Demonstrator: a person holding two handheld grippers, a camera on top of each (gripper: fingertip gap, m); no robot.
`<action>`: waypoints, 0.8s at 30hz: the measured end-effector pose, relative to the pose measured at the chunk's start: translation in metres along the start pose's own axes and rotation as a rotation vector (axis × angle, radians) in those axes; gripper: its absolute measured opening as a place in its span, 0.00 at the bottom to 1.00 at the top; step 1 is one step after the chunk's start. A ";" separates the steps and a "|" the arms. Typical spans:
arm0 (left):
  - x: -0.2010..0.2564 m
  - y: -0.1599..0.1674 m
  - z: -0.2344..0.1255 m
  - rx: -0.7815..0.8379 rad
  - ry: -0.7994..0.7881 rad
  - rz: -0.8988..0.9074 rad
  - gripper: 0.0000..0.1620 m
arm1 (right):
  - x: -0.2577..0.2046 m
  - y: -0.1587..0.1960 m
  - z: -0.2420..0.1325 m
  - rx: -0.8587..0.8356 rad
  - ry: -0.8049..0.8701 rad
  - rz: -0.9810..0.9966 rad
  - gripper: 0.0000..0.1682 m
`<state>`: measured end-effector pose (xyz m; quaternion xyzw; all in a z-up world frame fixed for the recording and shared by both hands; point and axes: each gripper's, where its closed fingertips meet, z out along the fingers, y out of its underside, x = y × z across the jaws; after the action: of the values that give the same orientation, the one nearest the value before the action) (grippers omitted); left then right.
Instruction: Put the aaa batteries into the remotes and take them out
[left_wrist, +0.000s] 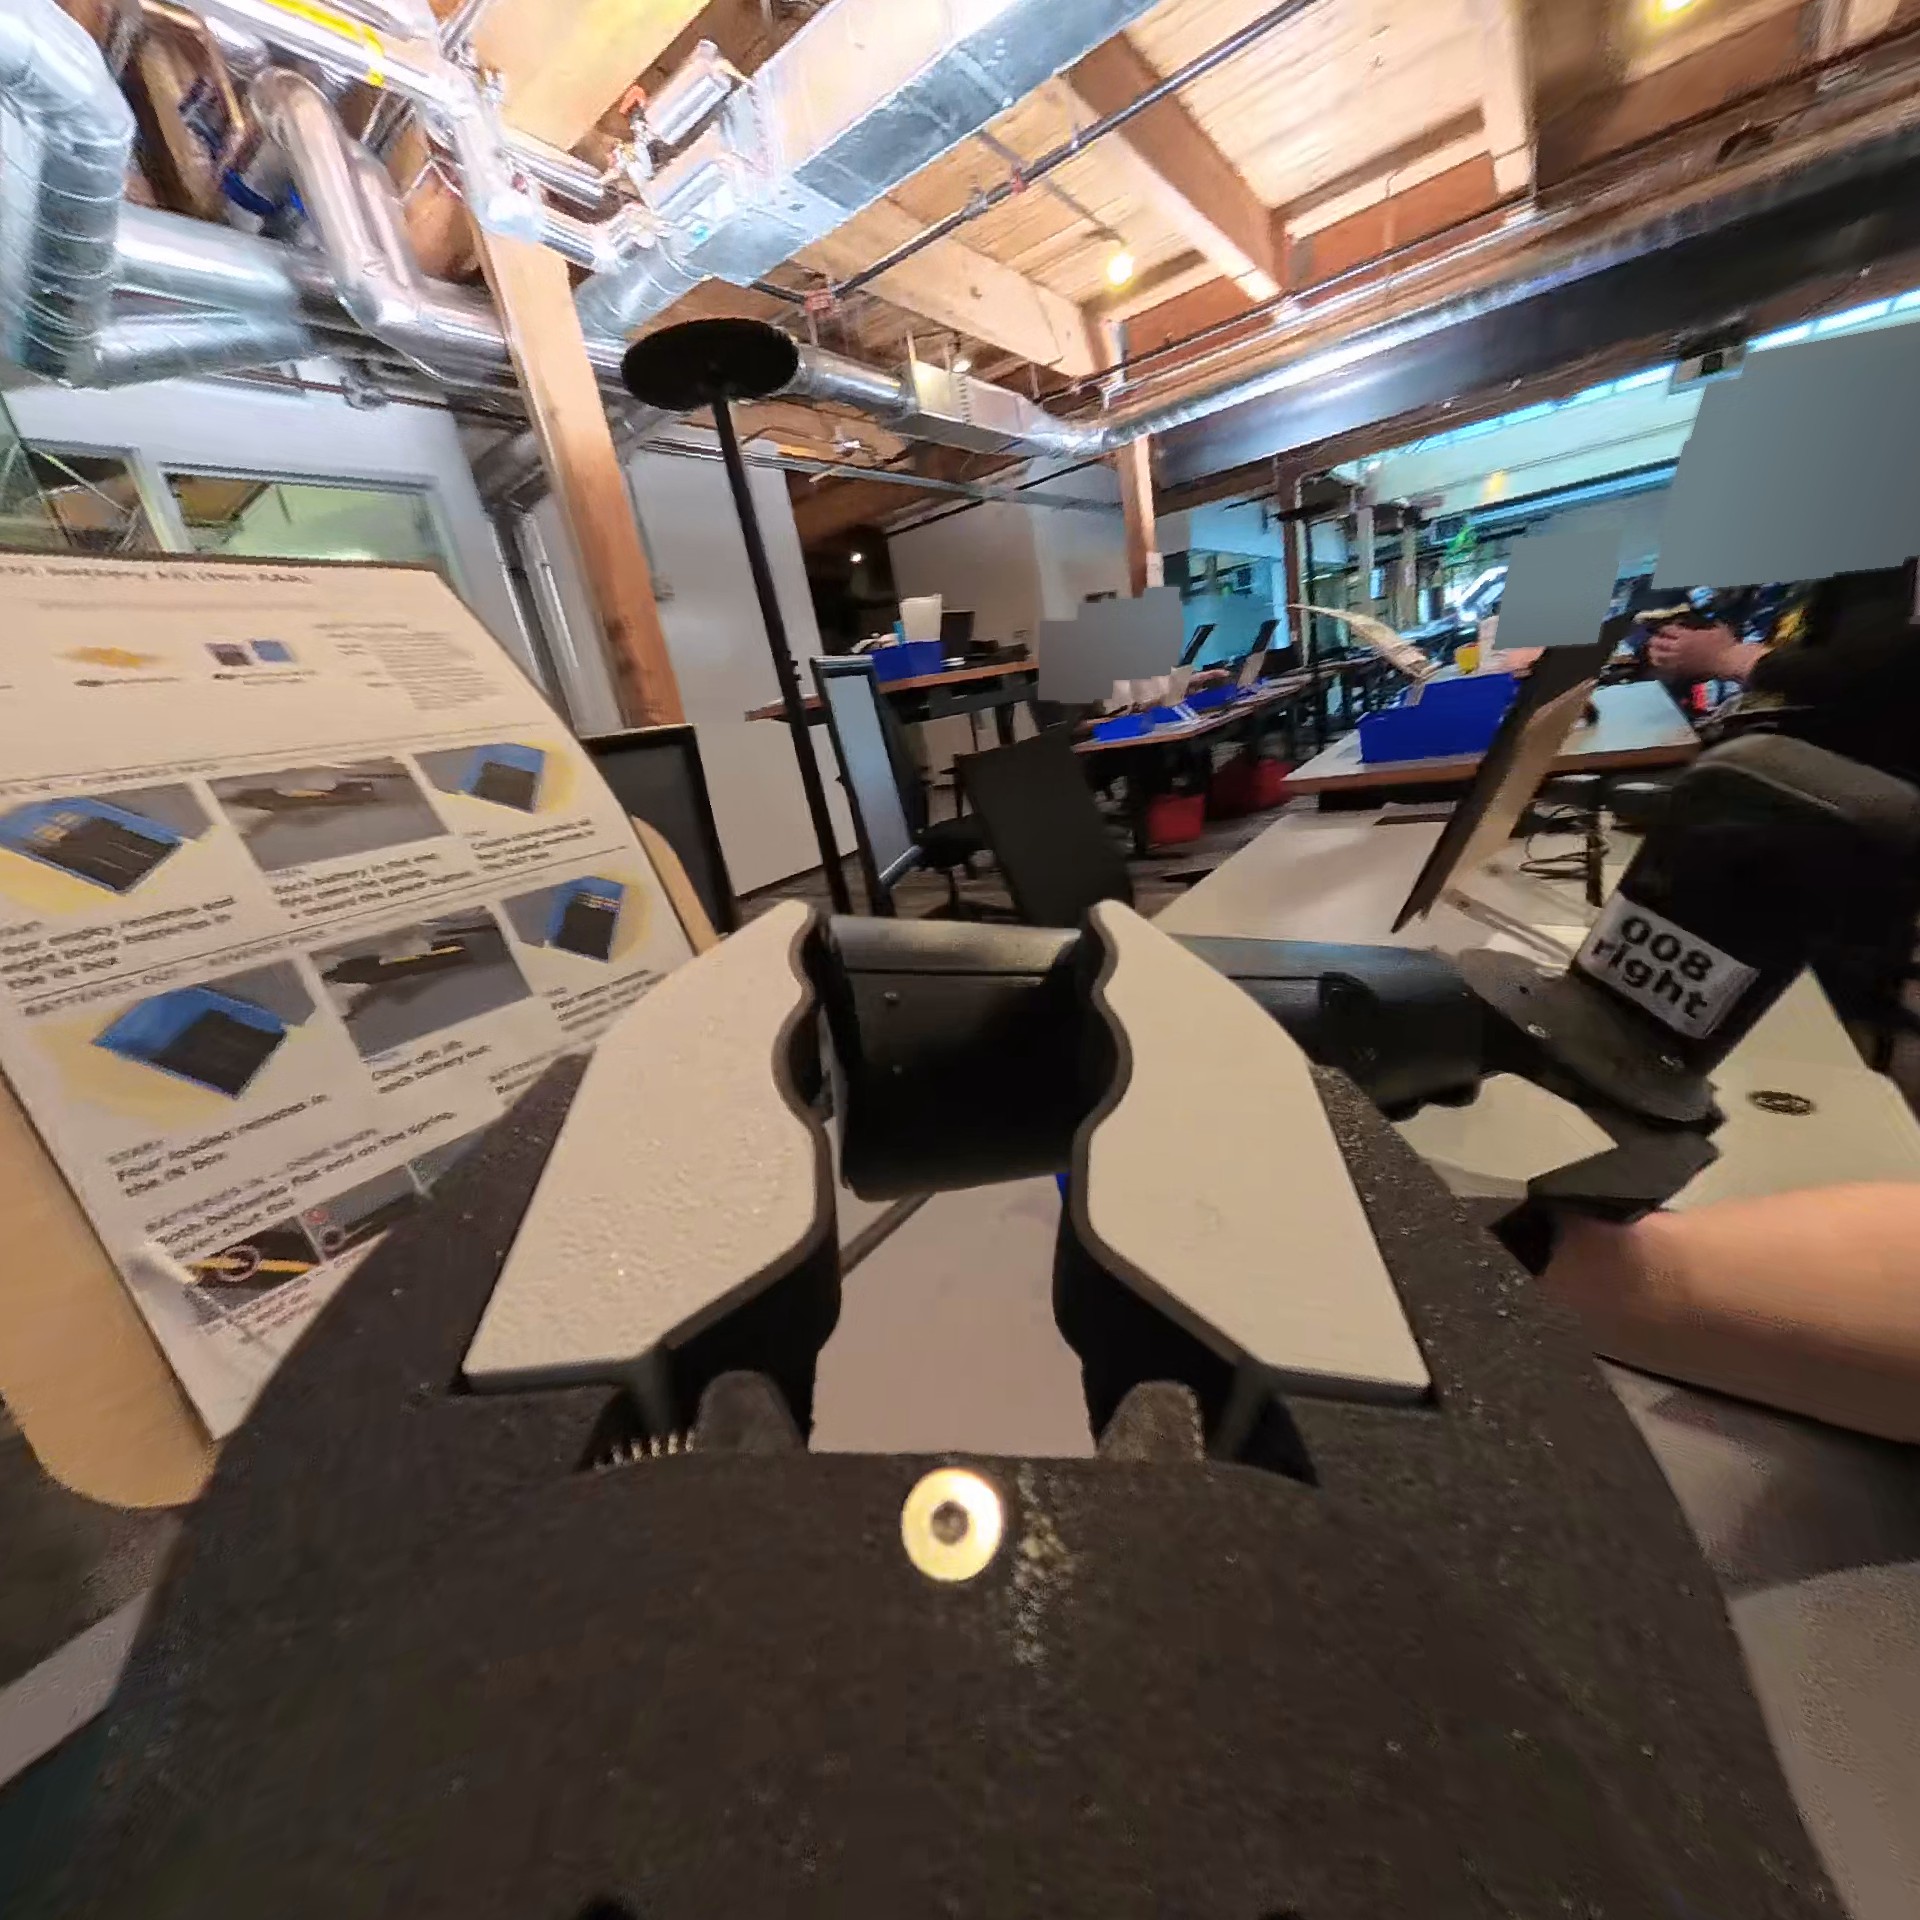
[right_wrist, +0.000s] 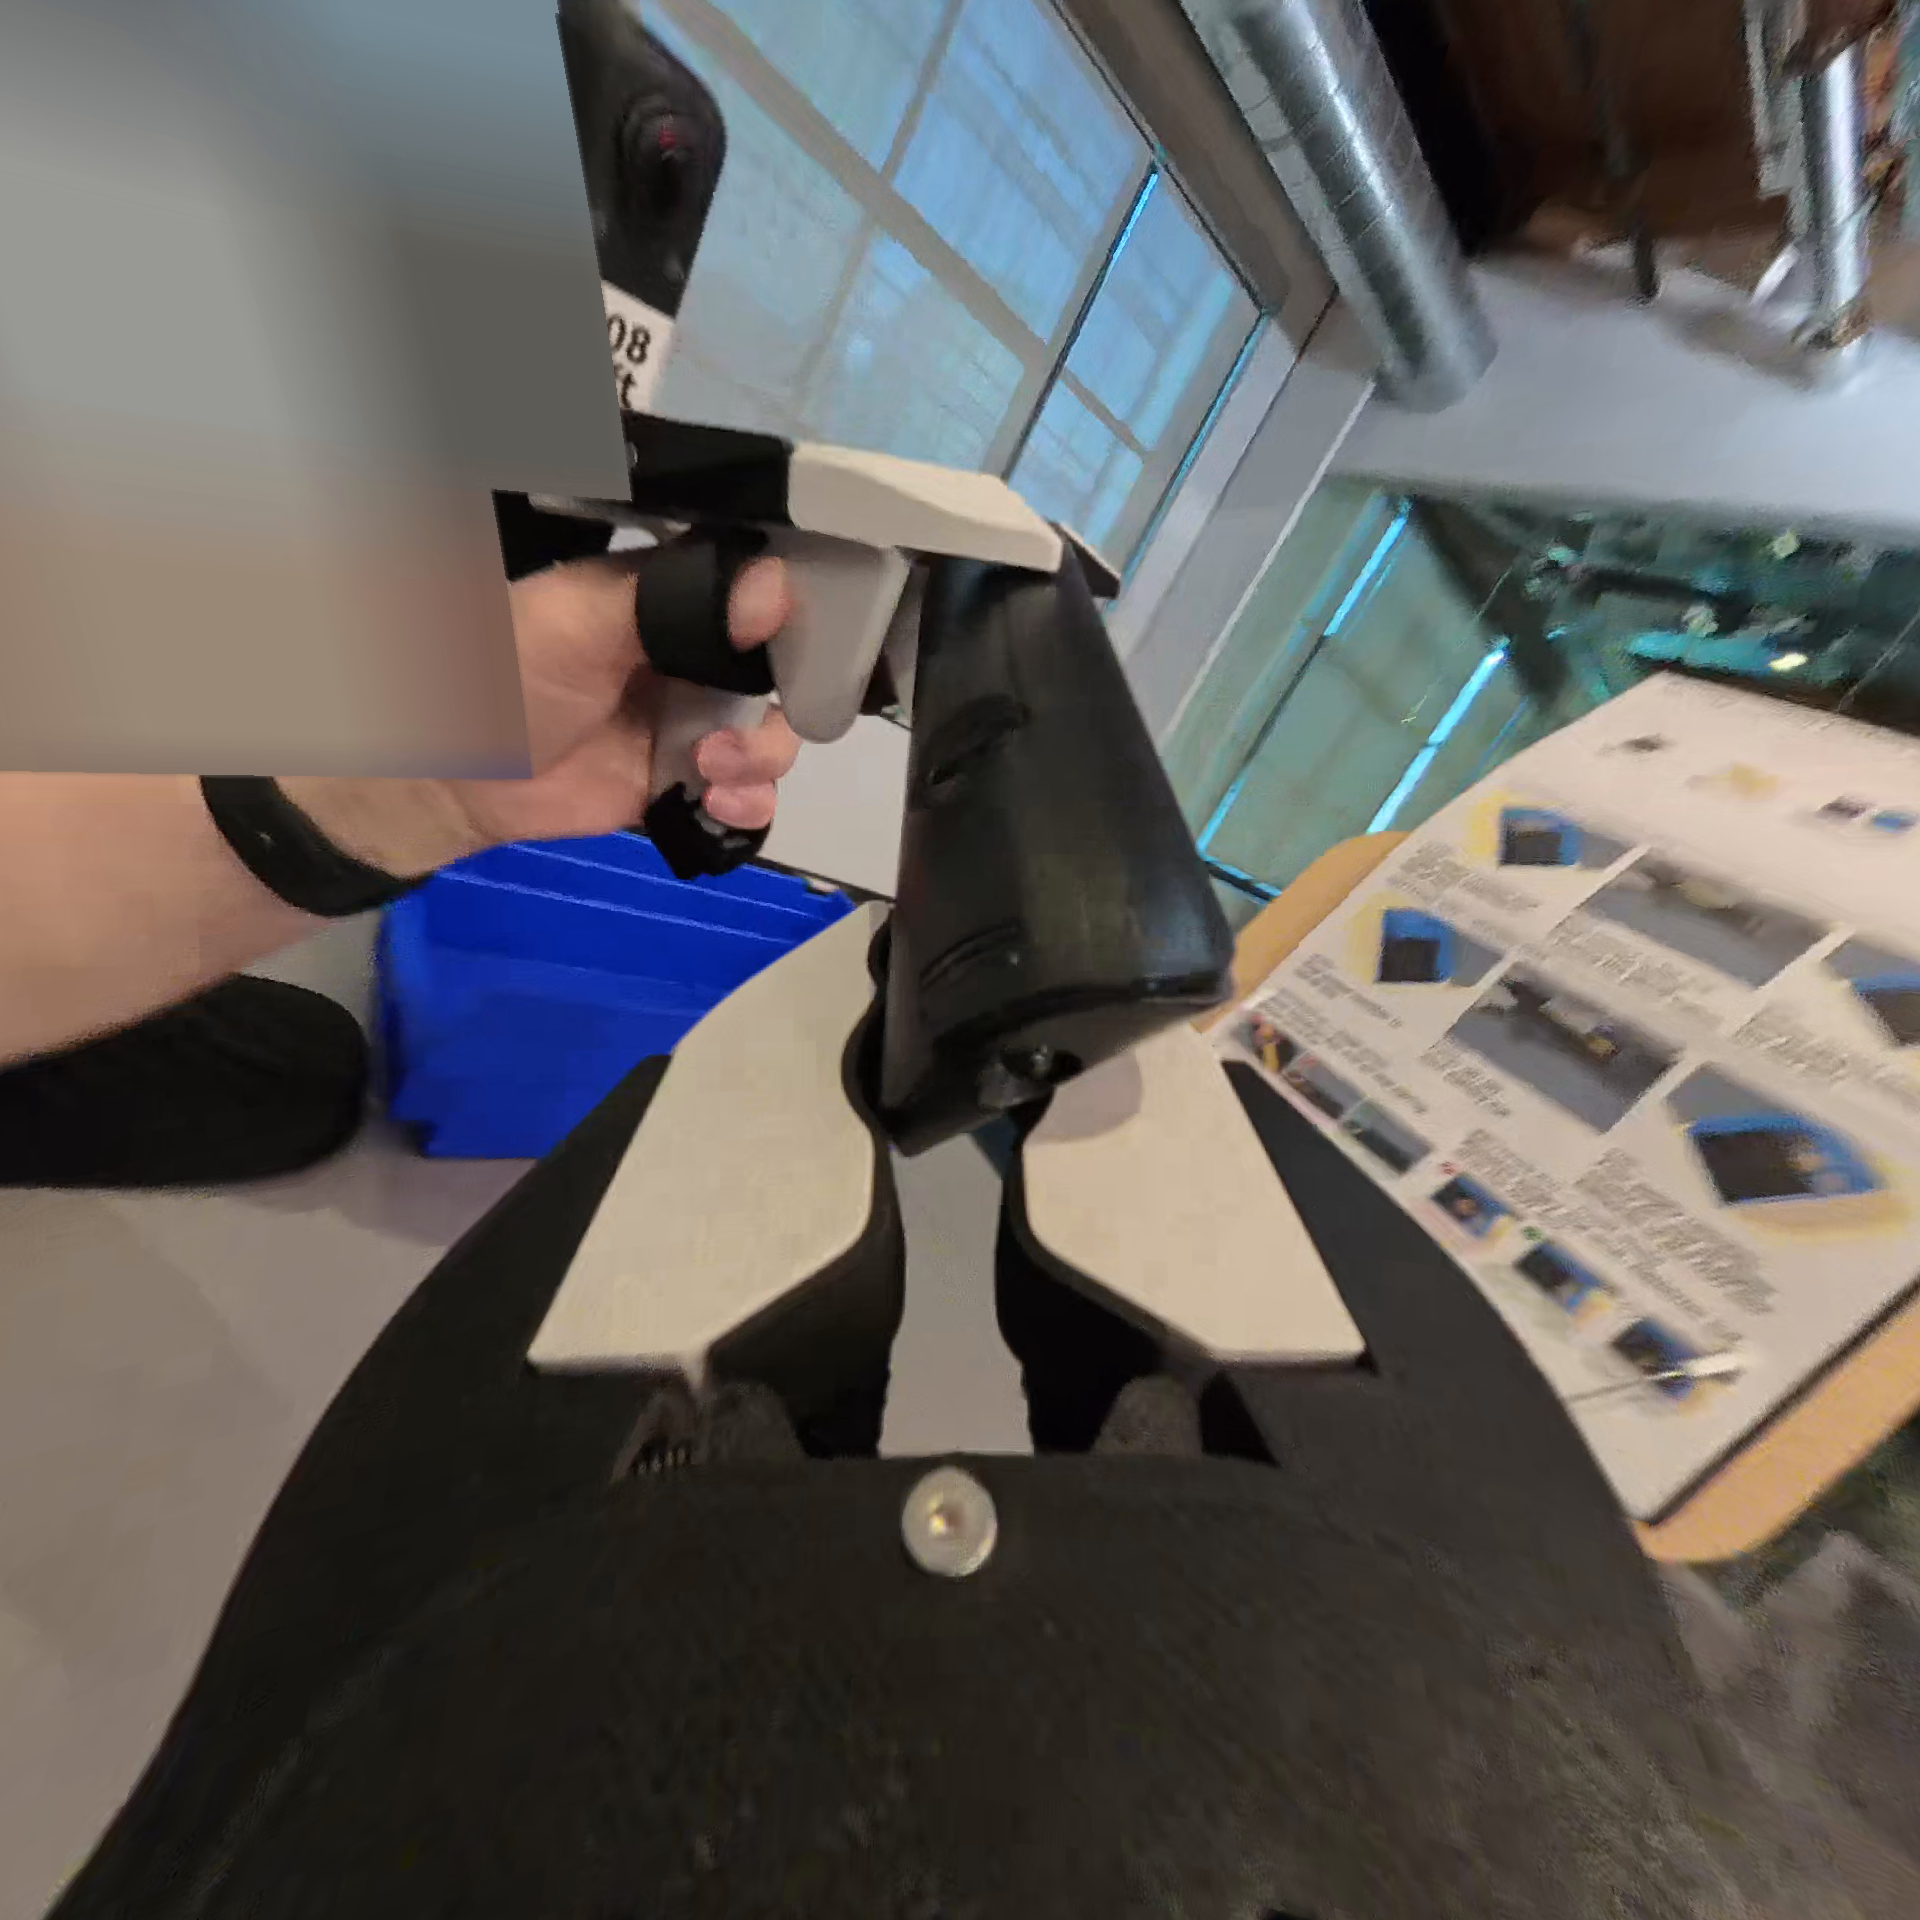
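- Remote (left_wrist: 951, 1049), black, is held up off the grey table (left_wrist: 1309, 883), gripped at one end by the left gripper (left_wrist: 951, 1039) and at the other by the right gripper (right_wrist: 951, 1060).
- Left gripper's grey fingers (left_wrist: 665, 1132) sit moderately apart, closed against the remote's sides.
- Right gripper's fingers (right_wrist: 727, 1174) are narrower, pinching the remote's lower end.
- Blue bin (right_wrist: 582, 987) stands on the table at far left in the right wrist view.
- Instruction board (left_wrist: 260, 883) leans at the left.
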<state>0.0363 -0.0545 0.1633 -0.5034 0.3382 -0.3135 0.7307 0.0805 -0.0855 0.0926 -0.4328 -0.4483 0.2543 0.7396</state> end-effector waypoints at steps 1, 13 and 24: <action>-0.003 0.003 0.001 -0.019 -0.010 -0.015 0.28 | 0.000 0.001 0.000 0.008 -0.022 0.052 0.09; -0.032 0.002 -0.017 -0.090 0.007 -0.266 0.50 | 0.021 0.003 -0.006 0.130 -0.100 0.368 0.09; -0.001 0.023 -0.014 -0.241 0.183 -0.160 0.47 | 0.002 0.003 -0.007 0.136 -0.158 0.101 0.09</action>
<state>0.0268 -0.0541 0.1384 -0.5820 0.3974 -0.3721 0.6040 0.0877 -0.0857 0.0894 -0.3824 -0.4646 0.3544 0.7157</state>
